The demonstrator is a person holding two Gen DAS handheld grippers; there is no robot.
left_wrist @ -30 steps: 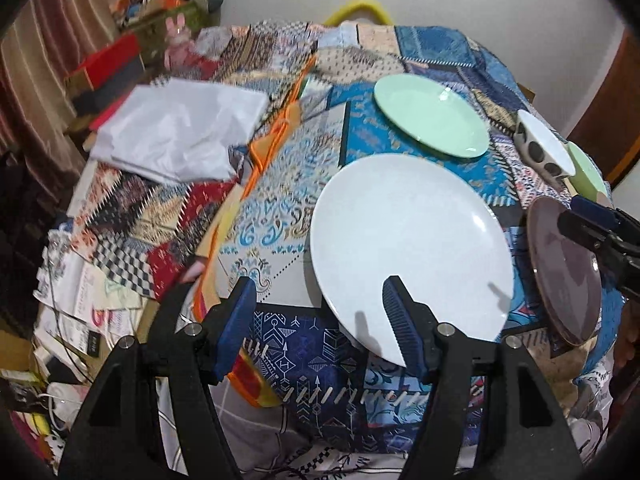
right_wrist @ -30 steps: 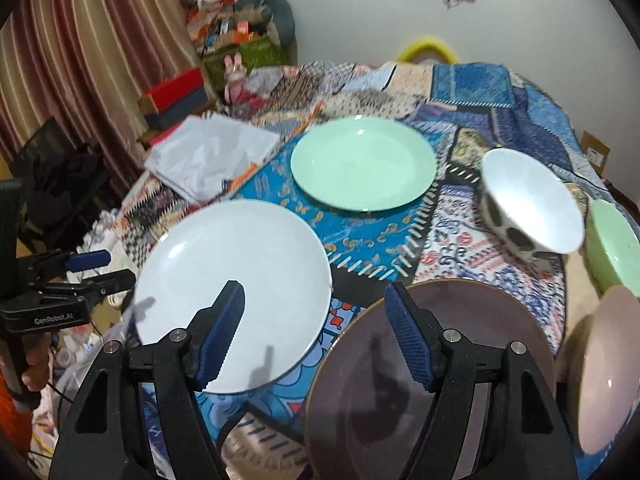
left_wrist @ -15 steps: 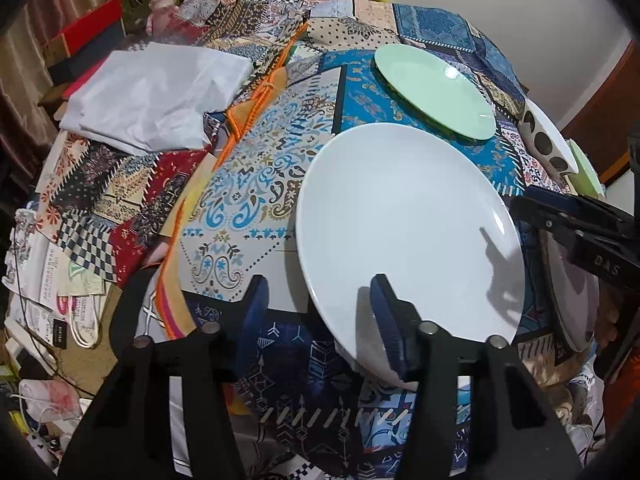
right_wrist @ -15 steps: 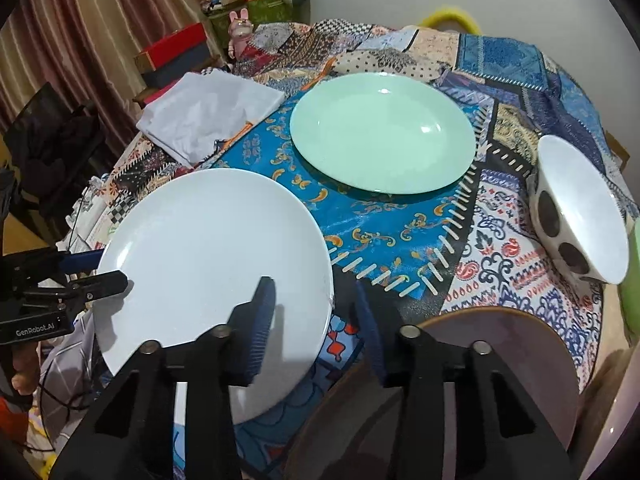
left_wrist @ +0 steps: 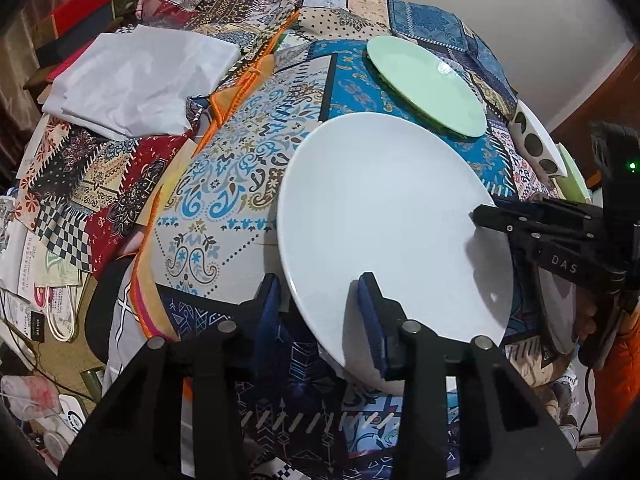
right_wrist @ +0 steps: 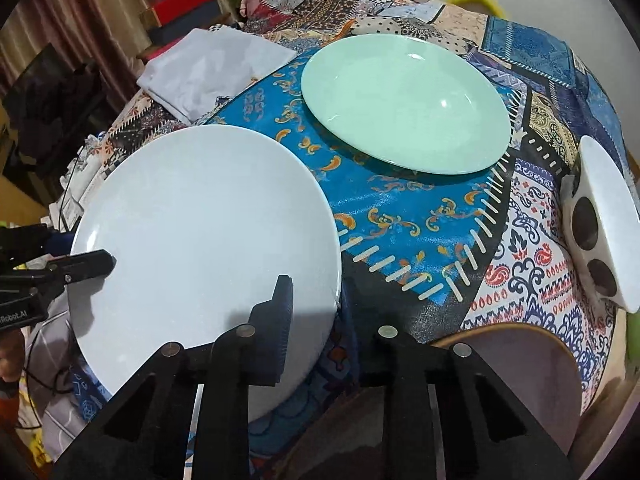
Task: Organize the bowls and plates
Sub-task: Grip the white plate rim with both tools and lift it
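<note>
Lying on the patchwork tablecloth point(left_wrist: 224, 168), the glossy round white plate point(left_wrist: 384, 216) is straddled at its near rim by the closing left gripper point(left_wrist: 320, 312) and clamped at its right edge by the shut right gripper point(right_wrist: 316, 316).

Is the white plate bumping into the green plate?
Apart. In the right wrist view a strip of blue patterned cloth shows between the white plate and the green plate; their rims never meet.
</note>
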